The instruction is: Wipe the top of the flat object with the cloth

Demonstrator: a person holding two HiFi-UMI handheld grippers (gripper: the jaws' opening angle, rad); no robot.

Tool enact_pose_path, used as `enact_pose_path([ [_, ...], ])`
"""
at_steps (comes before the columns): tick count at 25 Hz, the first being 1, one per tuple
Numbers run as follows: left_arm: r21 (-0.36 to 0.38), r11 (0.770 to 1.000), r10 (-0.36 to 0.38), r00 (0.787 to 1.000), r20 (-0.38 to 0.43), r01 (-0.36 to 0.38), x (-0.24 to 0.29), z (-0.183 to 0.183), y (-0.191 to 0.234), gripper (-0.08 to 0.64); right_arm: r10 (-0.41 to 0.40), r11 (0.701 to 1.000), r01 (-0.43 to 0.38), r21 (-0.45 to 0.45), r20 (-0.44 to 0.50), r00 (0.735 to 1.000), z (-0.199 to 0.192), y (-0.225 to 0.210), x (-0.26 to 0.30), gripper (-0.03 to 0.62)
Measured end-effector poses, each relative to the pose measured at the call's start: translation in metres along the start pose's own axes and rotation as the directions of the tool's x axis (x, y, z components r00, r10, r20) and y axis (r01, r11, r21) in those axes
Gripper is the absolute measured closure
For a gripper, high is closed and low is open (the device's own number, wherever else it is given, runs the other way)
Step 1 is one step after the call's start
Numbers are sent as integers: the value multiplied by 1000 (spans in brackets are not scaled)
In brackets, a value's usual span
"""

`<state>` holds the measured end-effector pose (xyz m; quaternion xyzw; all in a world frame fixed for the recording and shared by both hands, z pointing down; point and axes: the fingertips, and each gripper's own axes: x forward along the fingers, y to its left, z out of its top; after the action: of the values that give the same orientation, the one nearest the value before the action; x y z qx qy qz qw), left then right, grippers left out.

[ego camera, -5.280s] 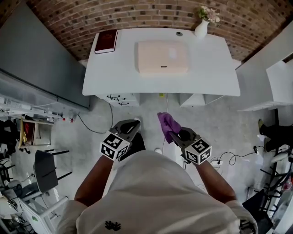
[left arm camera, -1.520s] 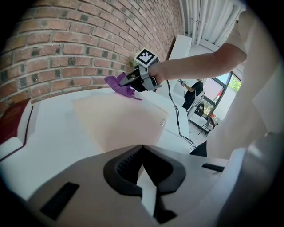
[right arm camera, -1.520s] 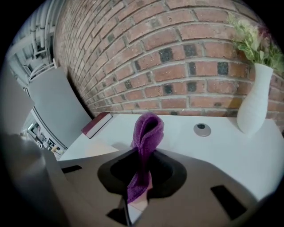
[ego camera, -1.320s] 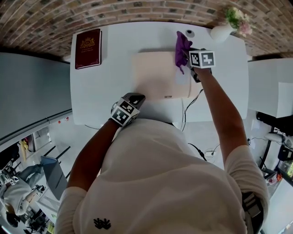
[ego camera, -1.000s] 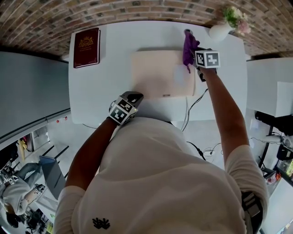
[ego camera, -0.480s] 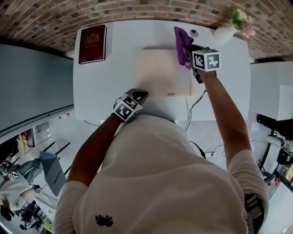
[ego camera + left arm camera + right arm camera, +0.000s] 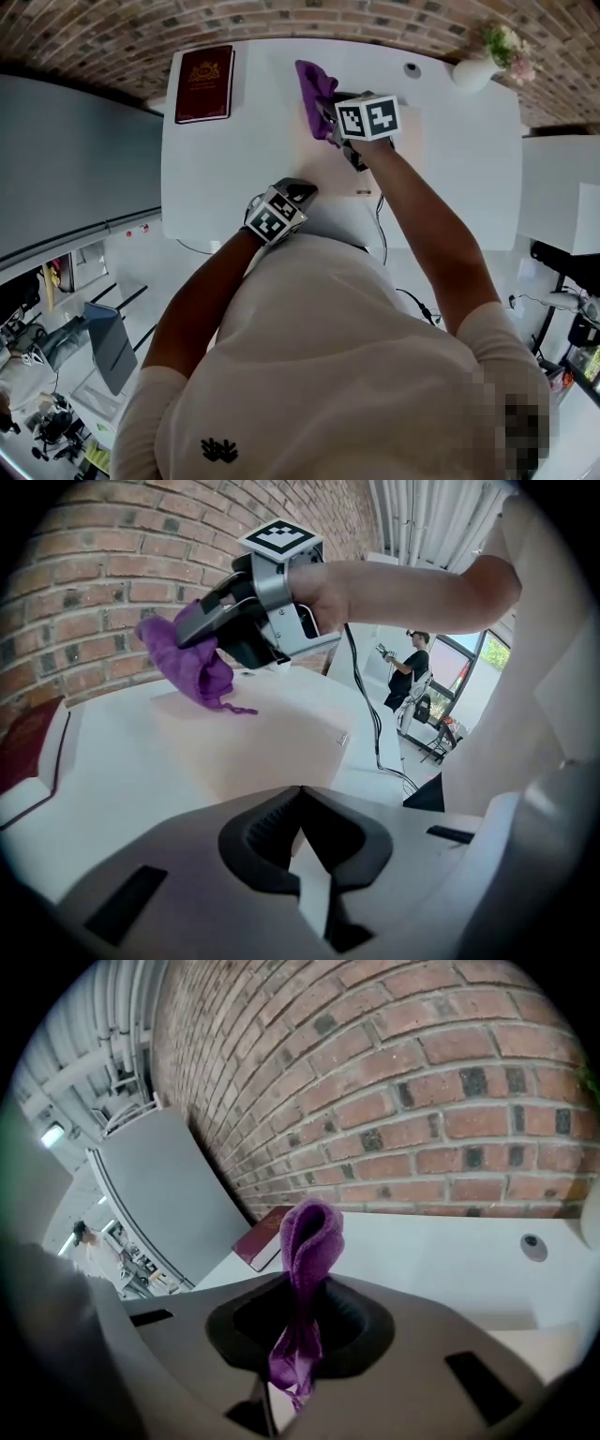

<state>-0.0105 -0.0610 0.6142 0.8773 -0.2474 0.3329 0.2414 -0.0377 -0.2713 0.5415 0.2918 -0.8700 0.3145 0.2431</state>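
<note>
Right gripper (image 7: 298, 1335), fingers clamped on the crumpled purple cloth (image 7: 309, 1237) above the pale pink flat slab (image 7: 272, 752); left gripper (image 7: 300, 803), fingers closed and empty, near the white bench (image 7: 216, 159) edge.

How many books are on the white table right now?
1. The dark red book lies at the table's far left corner; the person's arm may hide some tabletop.

White table (image 7: 234, 159) bearing maroon book (image 7: 203, 70), flat beige object (image 7: 323, 164), flower vase (image 7: 473, 73)
</note>
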Motion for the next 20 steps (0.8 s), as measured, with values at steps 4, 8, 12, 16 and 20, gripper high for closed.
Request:
enact_pose_path([
  [4, 3, 1000, 2, 1000, -2, -2, -2, 1, 0, 535, 2, 1000, -2, 6, -43, 999, -12, 8, 22, 515],
  [8, 12, 1000, -2, 1000, -9, 2, -1, 0, 1, 536, -38, 999, 35, -31, -83, 996, -27, -2, 26, 515],
  [12, 11, 1000, -3, 1000, -6, 3, -2, 1, 1, 536, -80, 995, 75, -61, -89, 993, -32, -22, 15, 515],
  [16, 8, 1000, -4, 1000, -4, 4, -1, 1, 1, 535, -117, 991, 112, -68, -84, 990, -35, -44, 0, 515],
  [20, 12, 1000, -3, 1000, -8, 3, 0, 1, 0, 535, -156, 986, 150, -74, -82, 984, -38, -68, -20, 515],
])
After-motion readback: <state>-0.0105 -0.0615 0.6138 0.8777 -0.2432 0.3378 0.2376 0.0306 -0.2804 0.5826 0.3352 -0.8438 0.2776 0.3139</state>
